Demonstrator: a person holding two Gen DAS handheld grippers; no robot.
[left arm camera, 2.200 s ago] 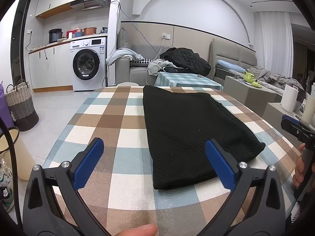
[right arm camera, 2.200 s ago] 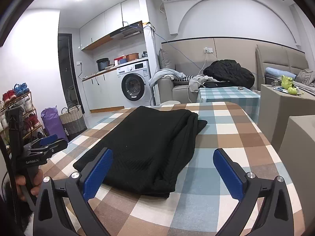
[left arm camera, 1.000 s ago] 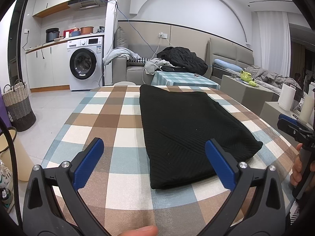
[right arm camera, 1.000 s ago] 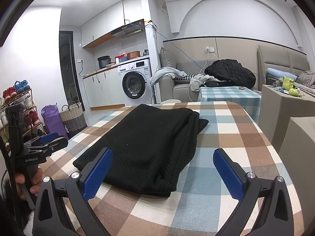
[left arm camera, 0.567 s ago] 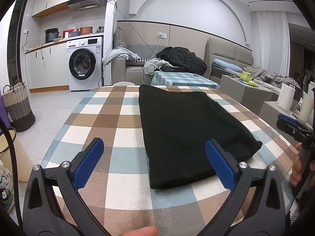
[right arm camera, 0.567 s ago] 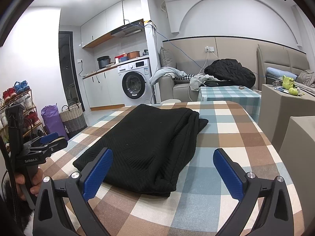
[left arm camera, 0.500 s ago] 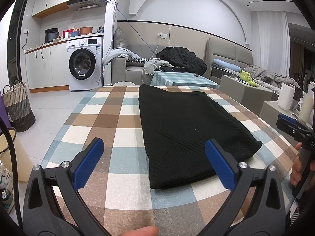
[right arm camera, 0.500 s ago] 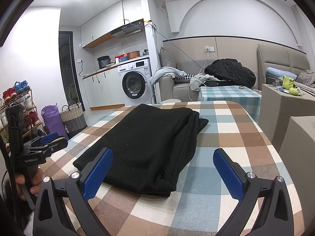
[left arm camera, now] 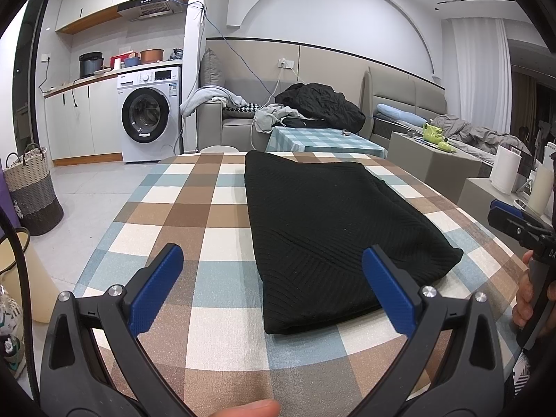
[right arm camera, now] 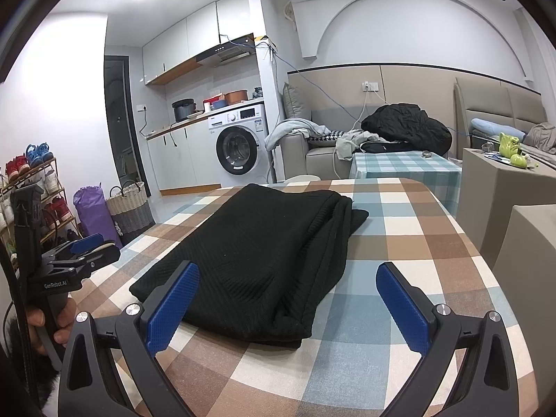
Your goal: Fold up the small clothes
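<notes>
A black knit garment point(left arm camera: 330, 222) lies folded into a long rectangle on the checked tablecloth point(left arm camera: 194, 222). It also shows in the right wrist view point(right arm camera: 264, 260), with its layered edge toward the right. My left gripper point(left arm camera: 272, 285) is open and empty, held above the table's near edge, in front of the garment's near end. My right gripper point(right arm camera: 286, 299) is open and empty, held near the garment's near right corner. Neither touches the cloth. Each gripper shows at the edge of the other's view: the right one point(left arm camera: 514, 222), the left one point(right arm camera: 80, 253).
A washing machine point(left arm camera: 149, 118) and a sofa with piled clothes point(left arm camera: 312, 104) stand behind the table. A small checked side table point(left arm camera: 323, 139) stands beyond the far edge. A woven basket point(left arm camera: 31, 187) sits on the floor left. Grey blocks point(right arm camera: 504, 187) stand right.
Almost nothing has changed. The left view has shifted very slightly, so the garment sits a touch more to the left. Both grippers stay open and empty.
</notes>
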